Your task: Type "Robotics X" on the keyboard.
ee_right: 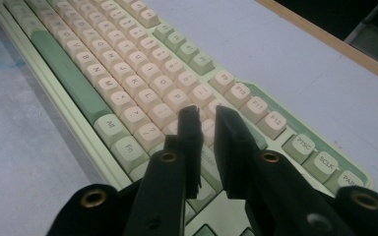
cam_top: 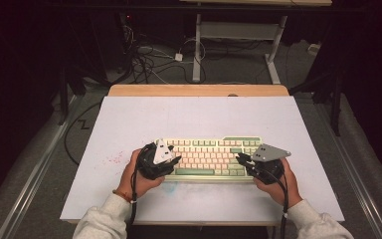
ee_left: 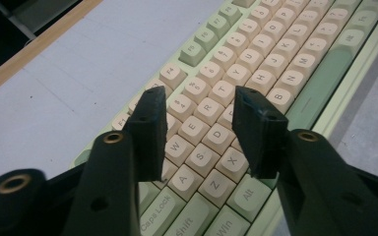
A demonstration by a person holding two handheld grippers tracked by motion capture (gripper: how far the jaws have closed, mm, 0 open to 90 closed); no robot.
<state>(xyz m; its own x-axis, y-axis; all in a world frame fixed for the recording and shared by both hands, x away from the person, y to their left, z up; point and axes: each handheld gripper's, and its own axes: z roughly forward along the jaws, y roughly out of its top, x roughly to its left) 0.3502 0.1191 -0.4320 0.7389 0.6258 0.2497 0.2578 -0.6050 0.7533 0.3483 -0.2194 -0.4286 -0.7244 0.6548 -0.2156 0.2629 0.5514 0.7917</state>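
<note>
Keyboard (cam_top: 208, 158) sits on a pale grey-blue table (cam_top: 129, 124), cables (cam_top: 149, 59) on the floor behind, left gripper (ee_left: 199, 123) and right gripper (ee_right: 207, 123) both parted, gripping nothing.
</note>
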